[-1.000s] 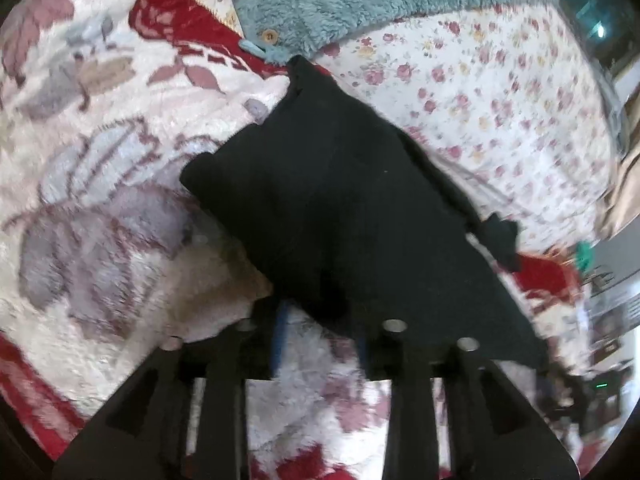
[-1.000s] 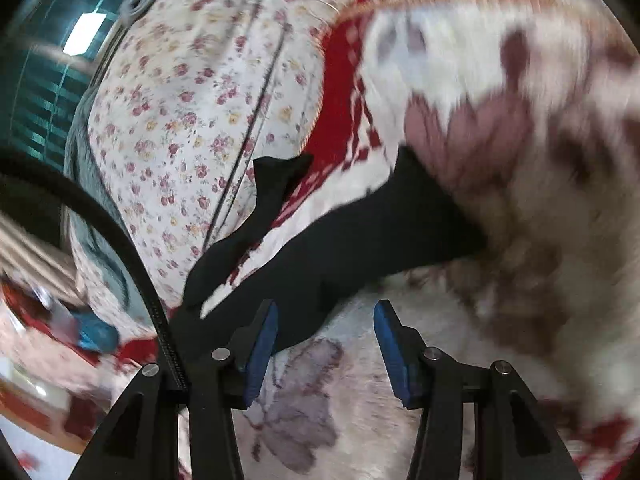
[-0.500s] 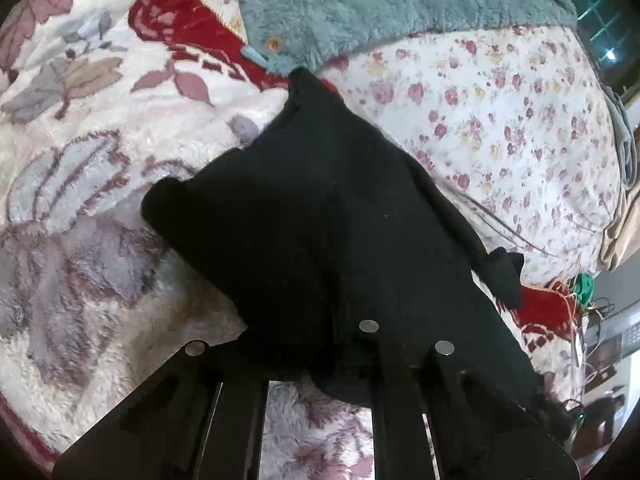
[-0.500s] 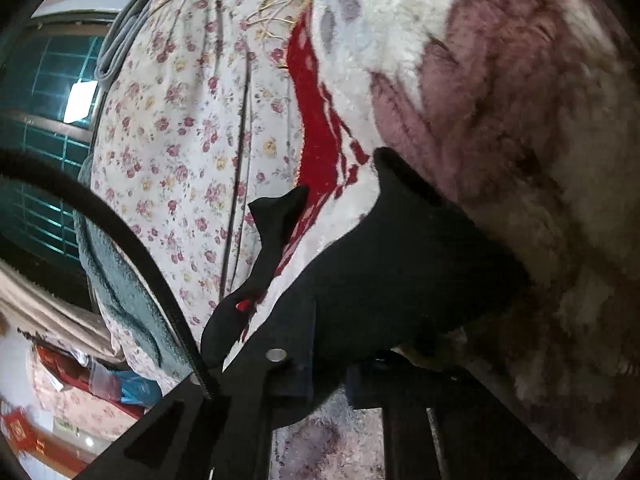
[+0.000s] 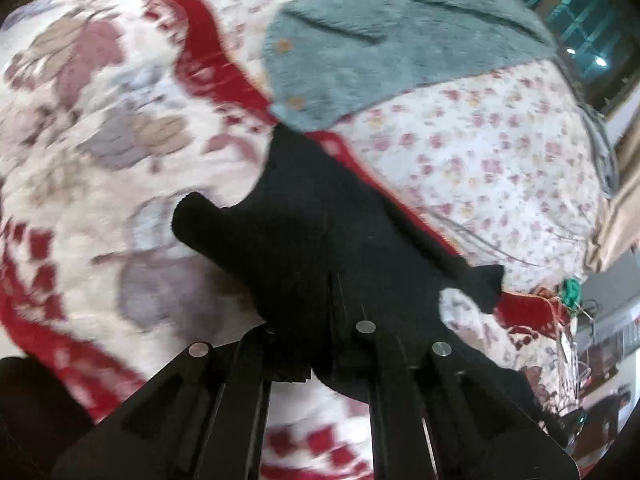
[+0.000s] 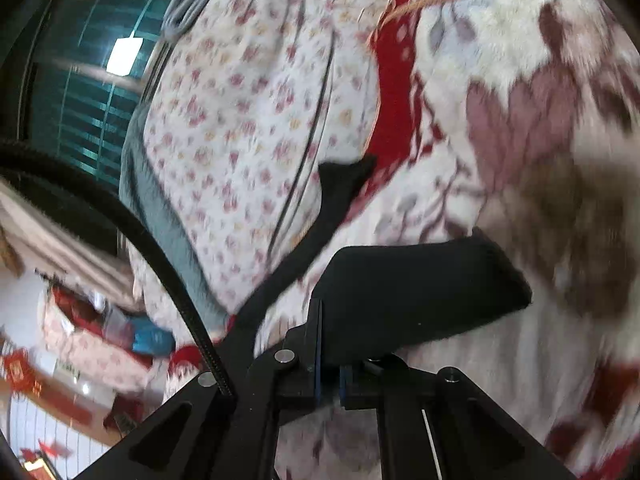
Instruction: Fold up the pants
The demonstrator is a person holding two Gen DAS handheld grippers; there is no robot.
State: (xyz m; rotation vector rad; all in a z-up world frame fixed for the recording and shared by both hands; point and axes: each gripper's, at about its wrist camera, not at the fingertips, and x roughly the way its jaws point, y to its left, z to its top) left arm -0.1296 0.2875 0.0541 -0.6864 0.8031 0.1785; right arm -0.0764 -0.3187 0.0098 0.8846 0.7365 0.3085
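Left wrist view, handling: the black pants (image 5: 320,248) look soft, light and limp; they sag wherever nothing holds them, so I would judge an edge or a corner the place to take hold, not the slack middle
Left wrist view, tongs: the left tongs (image 5: 320,364) are clenched on a bunch of the black cloth, the fabric draped over both fingers; the tips themselves are buried in it
Left wrist view, look and place: matte black, no print; a rounded fold juts out to the left, a thin strip trails right to a small flared end; the cloth hangs just above a plush flowered blanket (image 5: 80,168) on the bed; a grey-green fleece jacket (image 5: 380,40) with buttons lies beyond, touching the far tip

Right wrist view, tongs: the right tongs (image 6: 330,376) are pinched on an edge, blue pads nearly together
Right wrist view, look and place: a thick doubled slab stretches right over the blanket; a narrow strip runs up along the floral sheet (image 6: 248,120); motion blur hides finer detail
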